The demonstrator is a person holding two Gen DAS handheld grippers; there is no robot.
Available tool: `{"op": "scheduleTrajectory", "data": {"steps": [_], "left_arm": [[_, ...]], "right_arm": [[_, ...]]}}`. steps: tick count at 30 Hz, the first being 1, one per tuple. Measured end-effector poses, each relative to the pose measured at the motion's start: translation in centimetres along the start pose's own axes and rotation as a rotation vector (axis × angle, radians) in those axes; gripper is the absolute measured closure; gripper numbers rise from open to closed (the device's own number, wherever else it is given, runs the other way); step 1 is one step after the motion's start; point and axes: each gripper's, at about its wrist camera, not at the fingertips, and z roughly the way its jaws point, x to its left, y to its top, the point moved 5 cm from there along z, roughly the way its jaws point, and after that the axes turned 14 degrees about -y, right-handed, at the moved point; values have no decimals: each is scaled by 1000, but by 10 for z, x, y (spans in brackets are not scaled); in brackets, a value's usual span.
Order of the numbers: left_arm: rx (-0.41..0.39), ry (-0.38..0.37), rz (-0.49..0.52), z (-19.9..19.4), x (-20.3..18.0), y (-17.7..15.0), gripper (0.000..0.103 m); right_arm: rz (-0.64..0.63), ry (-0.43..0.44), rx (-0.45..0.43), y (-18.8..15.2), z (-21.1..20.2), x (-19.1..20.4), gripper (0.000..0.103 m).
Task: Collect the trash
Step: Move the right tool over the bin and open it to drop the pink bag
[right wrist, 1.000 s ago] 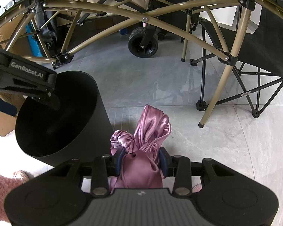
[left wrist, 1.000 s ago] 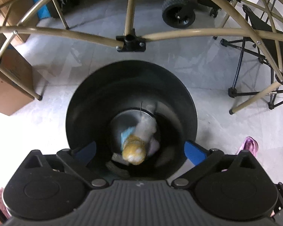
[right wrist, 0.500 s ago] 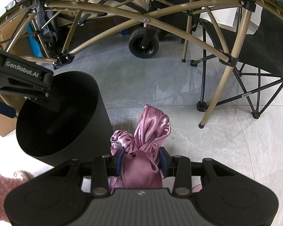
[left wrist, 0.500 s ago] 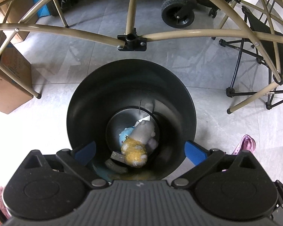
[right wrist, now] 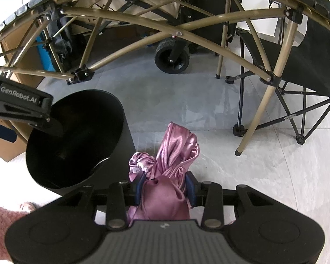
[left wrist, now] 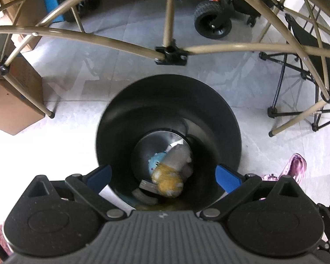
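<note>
Since a second ago the yellow-and-grey soft toy has come to rest at the bottom of the black bin, no longer a mid-air blur, and the left gripper has barely shifted above the opening. The right side looks the same as before.

Looking down from the left wrist, the left gripper hangs over the bin mouth with its blue-padded jaws spread wide and nothing between them. The toy lies at the bin's floor among other bits: a pale blue fuzzy piece at its 10 o'clock, a grey slab at its 8 o'clock. At 3 o'clock from the bin, a tip of pink satin shows past the rim.

Over to the right wrist: the right gripper is pinched tight on a bunched pink satin cloth, its blue pads pressing either side of the bundle, with folds sticking up above the fingers. A pink satin scrunchie sits against the cloth at its 9 o'clock. The bin stands just beside the cloth at 9 o'clock, and the left gripper's black body reaches over its rim. Tan folding frame tubes arch across at 12 o'clock, a black wheel beneath them, and a black folding chair at 2 o'clock on the grey tiled floor.
</note>
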Motion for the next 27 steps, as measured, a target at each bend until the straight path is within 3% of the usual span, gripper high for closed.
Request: {"op": "scheduleTrajectory", "data": {"steps": [16,27], "left_arm": [[-79,39,-73,-30,58,0,0],[-95,59,-130,-42,96,-9,0]], "right_arm": [[11,45,-65,17,-28,13,66],[-26,82,-84,32,-37,48,66]]}}
